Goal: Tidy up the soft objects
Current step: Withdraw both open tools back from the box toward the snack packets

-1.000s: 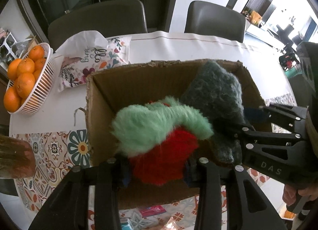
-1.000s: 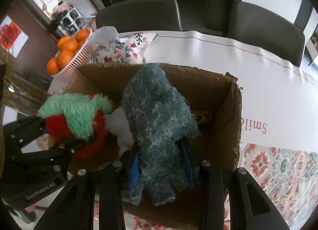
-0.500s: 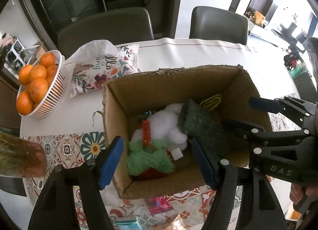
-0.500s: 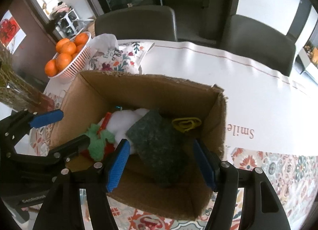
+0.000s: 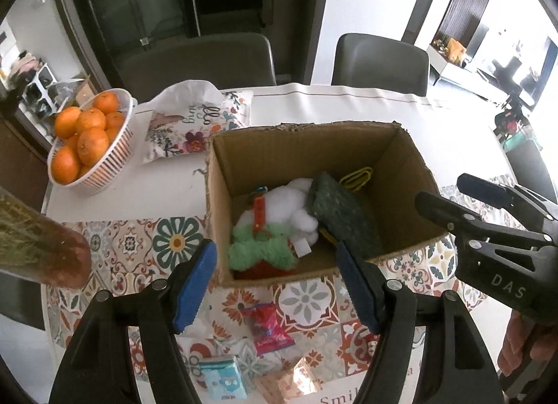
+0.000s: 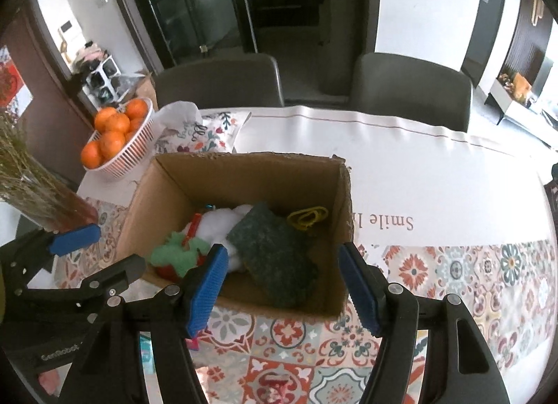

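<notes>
Cardboard forms the open box [image 5: 307,146] on the patterned table [image 5: 132,240], with a basket of oranges [image 5: 87,139] to its far left. Inside lie, from left to right, a green-and-red plush [image 5: 261,254], a white plush [image 5: 293,208], a dark green cloth [image 5: 343,219] and a yellow clip [image 5: 355,175]. The left gripper [image 5: 275,282] and right gripper [image 6: 282,285] hang above the box's near edge, fingers spread and pinching nothing.

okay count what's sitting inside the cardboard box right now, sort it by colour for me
Inside the cardboard box:
Green and red: 1, the fuzzy plush
White: 1, the fluffy toy
Dark green: 1, the knit cloth
Yellow: 1, the small clip-like item, too small to name
Total: 4 that show
</notes>
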A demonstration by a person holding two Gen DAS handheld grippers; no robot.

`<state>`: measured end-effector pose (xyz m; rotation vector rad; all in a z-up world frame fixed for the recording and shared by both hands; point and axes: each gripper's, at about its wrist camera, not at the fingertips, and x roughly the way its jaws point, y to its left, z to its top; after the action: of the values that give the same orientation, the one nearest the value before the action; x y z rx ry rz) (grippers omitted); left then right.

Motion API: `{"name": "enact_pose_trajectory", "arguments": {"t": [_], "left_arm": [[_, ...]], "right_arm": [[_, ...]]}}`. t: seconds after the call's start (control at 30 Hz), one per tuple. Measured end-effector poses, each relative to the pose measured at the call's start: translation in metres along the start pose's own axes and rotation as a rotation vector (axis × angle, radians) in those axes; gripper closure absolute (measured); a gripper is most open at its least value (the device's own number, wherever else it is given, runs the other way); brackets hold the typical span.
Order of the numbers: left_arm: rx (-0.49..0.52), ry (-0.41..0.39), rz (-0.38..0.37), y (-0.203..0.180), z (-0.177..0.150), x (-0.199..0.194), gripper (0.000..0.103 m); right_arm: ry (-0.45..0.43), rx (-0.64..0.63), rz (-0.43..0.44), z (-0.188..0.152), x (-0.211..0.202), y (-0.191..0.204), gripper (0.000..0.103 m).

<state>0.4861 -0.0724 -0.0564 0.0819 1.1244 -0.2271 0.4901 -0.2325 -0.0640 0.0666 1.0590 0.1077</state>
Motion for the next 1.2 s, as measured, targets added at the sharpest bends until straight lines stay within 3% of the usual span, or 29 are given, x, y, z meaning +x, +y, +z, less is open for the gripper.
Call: {"name": "enact_pose_trajectory", "arguments": {"t": [0.27,0.5,1.2], "left_arm": [[-0.014,-0.038,-0.002,-0.003,-0.021,-0.024,0.031],[-0.038,-0.046,0.003,-0.004,-0.040,-0.036,0.030],[-0.090,0.063,0.033,-0.004,-0.101,-0.019,0.030]], "right_arm": [[-0.044,0.011,0.003,-0.021,-0.030,0.005,0.036],[-0.029,0.024,0.023,-0.037,-0.036,0.007,0.036],[0.089,0.073,0.065,-0.101,-0.016,0.007,0.036]]}}
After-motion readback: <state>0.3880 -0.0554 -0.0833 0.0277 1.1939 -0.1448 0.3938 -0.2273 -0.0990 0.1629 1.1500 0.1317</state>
